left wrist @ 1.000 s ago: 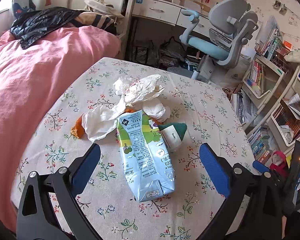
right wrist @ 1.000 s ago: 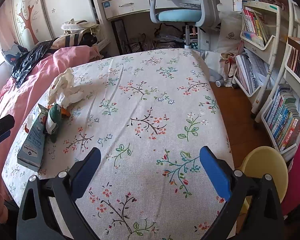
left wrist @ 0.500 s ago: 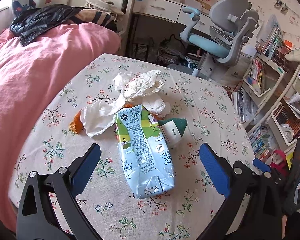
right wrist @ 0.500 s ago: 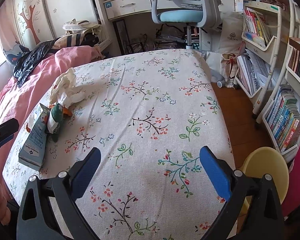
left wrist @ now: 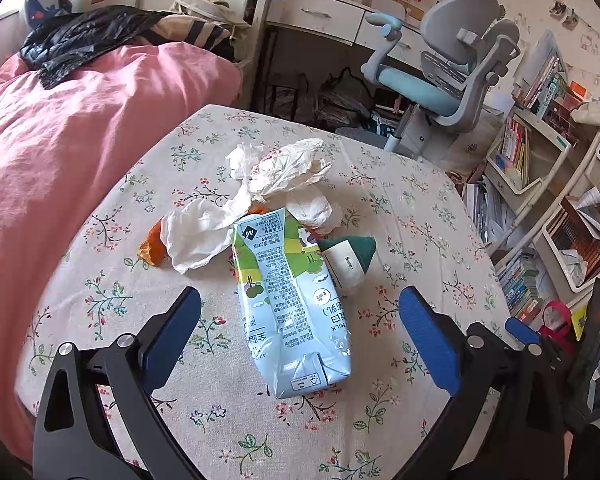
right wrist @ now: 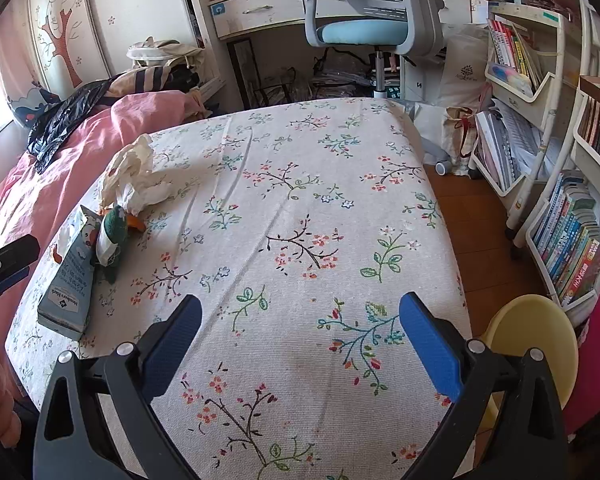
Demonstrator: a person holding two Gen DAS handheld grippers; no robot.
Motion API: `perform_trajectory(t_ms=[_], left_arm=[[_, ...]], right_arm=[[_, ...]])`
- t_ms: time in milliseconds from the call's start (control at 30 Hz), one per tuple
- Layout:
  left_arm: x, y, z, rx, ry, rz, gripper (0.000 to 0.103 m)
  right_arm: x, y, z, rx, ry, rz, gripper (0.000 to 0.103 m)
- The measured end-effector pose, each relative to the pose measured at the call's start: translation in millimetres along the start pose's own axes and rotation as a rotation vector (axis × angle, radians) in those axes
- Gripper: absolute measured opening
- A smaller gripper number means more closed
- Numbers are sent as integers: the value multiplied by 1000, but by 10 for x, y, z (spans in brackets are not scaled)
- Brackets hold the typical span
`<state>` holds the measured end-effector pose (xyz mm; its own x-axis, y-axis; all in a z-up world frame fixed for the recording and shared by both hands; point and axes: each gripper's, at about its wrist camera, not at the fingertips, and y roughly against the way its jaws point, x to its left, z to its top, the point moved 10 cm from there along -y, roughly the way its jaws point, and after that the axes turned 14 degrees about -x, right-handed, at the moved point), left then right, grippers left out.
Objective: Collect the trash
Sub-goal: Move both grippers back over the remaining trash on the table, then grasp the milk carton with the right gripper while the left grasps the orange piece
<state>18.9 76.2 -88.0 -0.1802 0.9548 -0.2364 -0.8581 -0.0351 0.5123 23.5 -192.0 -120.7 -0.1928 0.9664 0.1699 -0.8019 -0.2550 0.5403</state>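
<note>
Peel (left wrist: 150, 245) lies leftmost on the table (left wrist: 420, 208), under crumpled tissues (left wrist: 276, 172). Right of them a flattened carton (left wrist: 292, 304) lies between the wide-open left tongs (left wrist: 300, 332), a green wrapper (left wrist: 350, 256) beside it. Right tongs (right wrist: 300, 336), spread wide and empty, hover over bare cloth.

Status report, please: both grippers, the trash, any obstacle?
Left hand-held gripper open, above the milk carton. Right hand-held gripper open, empty, over bare tablecloth. Crumpled tissues and green wrapper touch the carton.
</note>
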Motion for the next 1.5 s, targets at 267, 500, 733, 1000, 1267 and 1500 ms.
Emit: perform_trajectory(t_ms=[267, 500, 733, 1000, 1267, 1500], left_arm=[[-9, -16, -12, 5, -2, -1, 96], [-9, -18, -12, 6, -3, -1, 96], [-4, -18, -10, 6, -2, -2, 96], [32, -6, 30, -2, 1, 1, 96], [482, 41, 115, -16, 30, 69, 96], [1068, 82, 238, -27, 62, 176, 95]], right_arm=[[4, 2, -2, 0, 0, -1, 95], [11, -15, 14, 1, 4, 2, 95], [15, -11, 11, 1, 5, 2, 95], [54, -11, 4, 3, 14, 1, 95], [74, 49, 41, -37, 46, -4, 95], [754, 196, 82, -82, 99, 229, 95]])
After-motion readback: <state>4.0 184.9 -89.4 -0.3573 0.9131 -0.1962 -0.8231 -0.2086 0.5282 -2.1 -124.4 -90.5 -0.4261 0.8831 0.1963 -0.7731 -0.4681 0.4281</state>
